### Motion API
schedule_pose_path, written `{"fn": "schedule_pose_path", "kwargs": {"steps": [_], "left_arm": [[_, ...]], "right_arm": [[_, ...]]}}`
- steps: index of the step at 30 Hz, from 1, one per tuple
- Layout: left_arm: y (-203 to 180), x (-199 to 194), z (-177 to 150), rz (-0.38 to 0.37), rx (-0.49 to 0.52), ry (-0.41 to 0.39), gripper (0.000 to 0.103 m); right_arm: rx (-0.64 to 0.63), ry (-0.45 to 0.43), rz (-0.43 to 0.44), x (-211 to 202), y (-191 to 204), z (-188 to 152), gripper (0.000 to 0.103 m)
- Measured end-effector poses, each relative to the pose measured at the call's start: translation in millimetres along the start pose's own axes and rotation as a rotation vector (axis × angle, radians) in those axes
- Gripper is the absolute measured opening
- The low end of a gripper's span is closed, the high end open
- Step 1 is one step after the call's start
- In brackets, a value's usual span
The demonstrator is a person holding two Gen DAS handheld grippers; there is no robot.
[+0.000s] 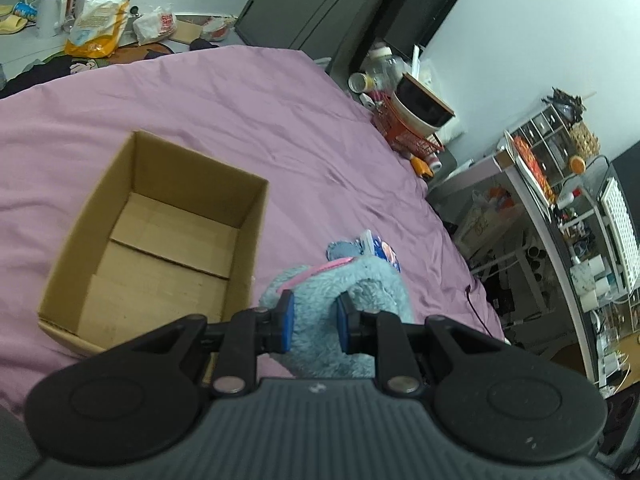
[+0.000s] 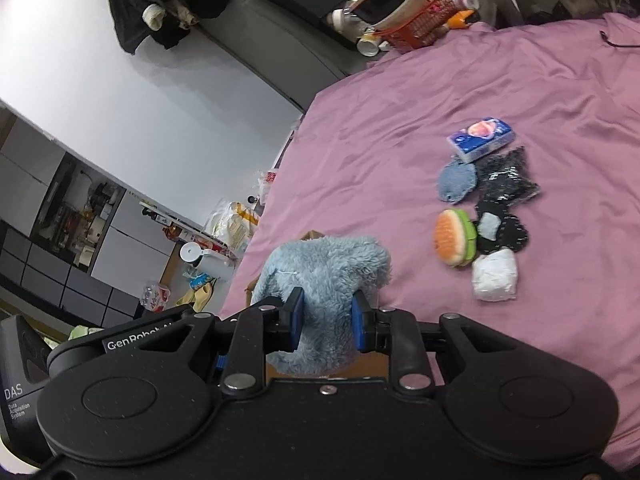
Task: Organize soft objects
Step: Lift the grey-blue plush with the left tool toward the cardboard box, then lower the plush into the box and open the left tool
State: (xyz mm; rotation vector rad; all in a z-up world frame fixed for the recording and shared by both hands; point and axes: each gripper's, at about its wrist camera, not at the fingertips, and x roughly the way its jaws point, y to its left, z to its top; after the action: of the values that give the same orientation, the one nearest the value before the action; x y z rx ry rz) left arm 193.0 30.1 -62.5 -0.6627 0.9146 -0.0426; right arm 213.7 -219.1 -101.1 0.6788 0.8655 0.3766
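While both grippers clamp the same fluffy blue cloth, the nearest risk sits right at the pads: the left gripper (image 1: 316, 322) pinches a bunched fold of the blue plush cloth (image 1: 352, 280) between its blue pads, and the right gripper (image 2: 327, 320) squeezes another part of it, so the piece hangs in the air between the two tools, above the pink bedsheet (image 1: 240, 112). Because the pile is thick and slippery, a fold could creep out of one grip, I judge, leaving the cloth dangling from a single gripper and dragging over the sheet. If the two hands pull apart or move at different speeds, the fabric would stretch taut and could be tugged free. Just beyond the left gripper stands the open cardboard box (image 1: 256, 216), upright on the bed, and its visible floor holds nothing; a loose hanging end could catch its near rim and tip or shove the light box instead of dropping inside. Farther out, in the right wrist view, wait a white bundle (image 2: 495, 276), a burger-shaped plush (image 2: 456, 238), black pieces (image 2: 506, 184), a small blue pad (image 2: 457, 181) and a tissue pack (image 2: 480, 138), all outside the box. A red basket (image 2: 420, 24) stands past the bed's edge, its contents unclear.
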Motion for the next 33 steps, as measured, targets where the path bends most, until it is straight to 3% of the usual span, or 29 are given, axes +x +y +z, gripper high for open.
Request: {"fn": "schedule_pose_path", "kwargs": {"steps": [17,33], "left_arm": [[73,-16,44,0.048,-0.070,-0.042,0.020],[116,33,81,0.115,-0.123,0.004,0.020]], "right_arm": [[-0.036,0.048,0.046,61,56,-19,0.024],[0.005,0.107,-0.004,129,70,-21,0.025]]}}
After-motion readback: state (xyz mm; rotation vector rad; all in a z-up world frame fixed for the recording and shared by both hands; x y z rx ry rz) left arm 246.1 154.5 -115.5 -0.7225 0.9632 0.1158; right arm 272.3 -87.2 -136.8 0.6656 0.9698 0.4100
